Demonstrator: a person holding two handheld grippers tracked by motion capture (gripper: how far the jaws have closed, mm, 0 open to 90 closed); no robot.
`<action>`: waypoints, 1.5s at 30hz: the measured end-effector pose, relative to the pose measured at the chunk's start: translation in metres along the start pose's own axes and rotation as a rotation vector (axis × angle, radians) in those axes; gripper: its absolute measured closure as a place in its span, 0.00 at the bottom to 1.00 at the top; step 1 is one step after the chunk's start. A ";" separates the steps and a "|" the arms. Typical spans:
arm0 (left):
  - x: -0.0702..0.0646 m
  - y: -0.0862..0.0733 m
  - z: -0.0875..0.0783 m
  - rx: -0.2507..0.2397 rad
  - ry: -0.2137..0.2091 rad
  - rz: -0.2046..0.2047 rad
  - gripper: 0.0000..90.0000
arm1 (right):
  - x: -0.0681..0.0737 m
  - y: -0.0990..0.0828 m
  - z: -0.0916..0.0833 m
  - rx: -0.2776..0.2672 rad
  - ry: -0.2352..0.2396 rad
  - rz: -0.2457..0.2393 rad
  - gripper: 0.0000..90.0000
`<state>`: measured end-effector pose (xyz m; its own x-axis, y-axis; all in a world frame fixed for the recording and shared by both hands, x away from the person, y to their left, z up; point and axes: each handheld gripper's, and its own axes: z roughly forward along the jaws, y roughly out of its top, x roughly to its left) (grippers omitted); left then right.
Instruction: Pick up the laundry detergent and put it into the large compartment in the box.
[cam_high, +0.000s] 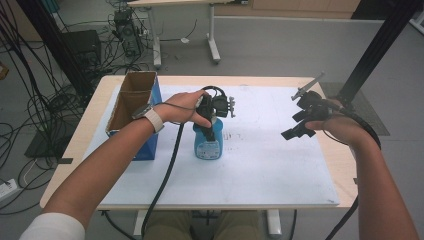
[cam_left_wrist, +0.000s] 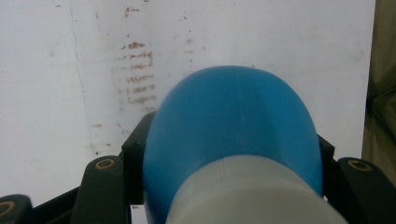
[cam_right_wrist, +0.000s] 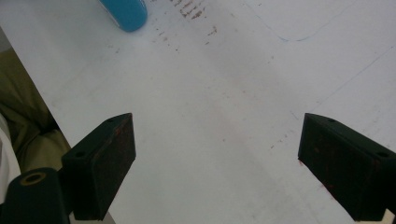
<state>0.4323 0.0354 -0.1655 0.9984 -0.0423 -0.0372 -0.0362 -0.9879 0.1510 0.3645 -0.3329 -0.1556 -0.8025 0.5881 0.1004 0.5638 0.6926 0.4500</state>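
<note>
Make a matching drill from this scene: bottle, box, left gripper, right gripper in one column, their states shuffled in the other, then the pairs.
1. bottle
2. box
3. left gripper
4. right gripper

A. jaws wide apart, holding nothing
B. open-topped, at the table's left side
C. blue, upright on the white mat
D. clamped on the bottle

Pairs: 1-C, 2-B, 3-D, 4-A

A blue bottle (cam_high: 207, 142) with a white cap, a blue-sided brown box (cam_high: 134, 112), a white mat (cam_high: 280, 165).
</note>
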 end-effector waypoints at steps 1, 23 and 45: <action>0.000 0.000 0.000 -0.001 0.000 0.000 0.44 | 0.000 0.000 0.000 0.001 -0.001 -0.001 0.13; 0.001 -0.004 0.000 -0.017 -0.004 -0.012 0.44 | -0.002 -0.003 0.001 -0.001 0.004 0.002 0.13; -0.002 0.000 0.000 -0.001 0.009 -0.023 0.44 | 0.002 -0.005 -0.006 -0.008 -0.009 0.000 0.13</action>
<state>0.4298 0.0353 -0.1651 0.9993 -0.0179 -0.0316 -0.0129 -0.9884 0.1513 0.3588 -0.3382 -0.1523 -0.8009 0.5916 0.0924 0.5620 0.6894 0.4569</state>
